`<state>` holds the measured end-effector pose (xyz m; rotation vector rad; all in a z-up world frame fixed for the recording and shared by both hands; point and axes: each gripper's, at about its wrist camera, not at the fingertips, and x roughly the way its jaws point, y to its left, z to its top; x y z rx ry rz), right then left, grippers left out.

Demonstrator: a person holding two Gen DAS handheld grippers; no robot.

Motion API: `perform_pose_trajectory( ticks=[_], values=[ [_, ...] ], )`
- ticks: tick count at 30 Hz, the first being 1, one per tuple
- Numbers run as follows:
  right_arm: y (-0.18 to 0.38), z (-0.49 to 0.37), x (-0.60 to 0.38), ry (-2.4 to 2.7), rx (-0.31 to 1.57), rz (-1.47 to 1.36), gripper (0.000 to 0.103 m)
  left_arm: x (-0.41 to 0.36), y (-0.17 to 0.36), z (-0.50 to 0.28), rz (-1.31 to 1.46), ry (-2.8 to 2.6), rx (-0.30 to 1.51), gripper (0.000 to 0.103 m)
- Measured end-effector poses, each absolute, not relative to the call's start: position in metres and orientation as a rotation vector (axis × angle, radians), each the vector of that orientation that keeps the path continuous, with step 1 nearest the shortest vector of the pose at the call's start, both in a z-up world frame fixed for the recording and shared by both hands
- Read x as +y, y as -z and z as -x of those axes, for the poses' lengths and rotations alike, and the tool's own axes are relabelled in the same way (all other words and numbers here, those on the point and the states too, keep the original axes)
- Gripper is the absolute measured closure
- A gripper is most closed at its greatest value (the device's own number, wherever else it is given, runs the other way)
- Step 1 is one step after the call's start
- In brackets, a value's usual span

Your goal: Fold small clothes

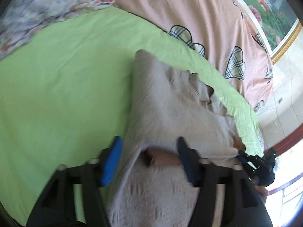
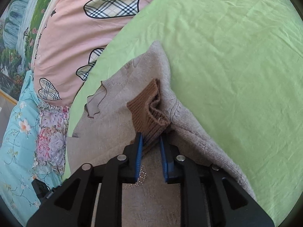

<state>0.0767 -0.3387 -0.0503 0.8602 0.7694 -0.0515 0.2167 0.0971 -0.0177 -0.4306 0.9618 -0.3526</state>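
Observation:
A small beige knit sweater [image 1: 170, 109] lies on the green sheet [image 1: 66, 87]. My left gripper [image 1: 149, 151] is open, its blue pads either side of a sweater fold with a brown cuff [image 1: 162, 158] showing between them. In the right wrist view the sweater [image 2: 117, 104] lies folded over itself. My right gripper [image 2: 151, 139] is shut on the brown ribbed cuff [image 2: 147, 109] of a sleeve and holds it over the sweater body. The right gripper [image 1: 253, 162] also shows at the right edge of the left wrist view.
A pink quilt with plaid hearts [image 1: 208, 19] [image 2: 85, 28] lies along the sheet's far edge. Floral bedding [image 1: 37, 13] [image 2: 28, 132] lies at the sides. A framed picture [image 1: 274, 9] leans behind the quilt. The green sheet [image 2: 236, 66] stretches wide to the right.

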Motion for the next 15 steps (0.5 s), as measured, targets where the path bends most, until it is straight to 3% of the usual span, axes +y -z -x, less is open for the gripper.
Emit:
perform_pose_trajectory(
  ticks=[6,7,8,9,10,11,15],
  values=[
    [0.049,-0.084,-0.33,0.046,0.763,-0.838,0.078,0.086,0.046,-0.296,0.425,0.32,1.074,0.041],
    [0.048,-0.085,-0.327,0.039,0.765,-0.827,0.079,0.086,0.048,-0.302,0.421,0.318,1.068,0.051],
    [0.047,-0.086,-0.326,0.032,0.767,-0.82,0.079,0.085,0.047,-0.307,0.407,0.319,1.049,0.089],
    [0.045,-0.086,-0.325,0.024,0.764,-0.81,0.08,0.083,0.044,-0.309,0.408,0.346,1.042,0.095],
    [0.042,-0.086,-0.323,0.015,0.757,-0.798,0.083,0.084,0.038,-0.307,0.414,0.336,1.017,0.096],
    [0.036,-0.085,-0.32,0.004,0.74,-0.774,0.093,0.086,0.031,-0.301,0.415,0.326,0.967,0.096],
    [0.026,-0.087,-0.311,-0.003,0.728,-0.687,0.093,0.087,0.033,-0.29,0.372,0.284,0.925,0.096]
  ],
)
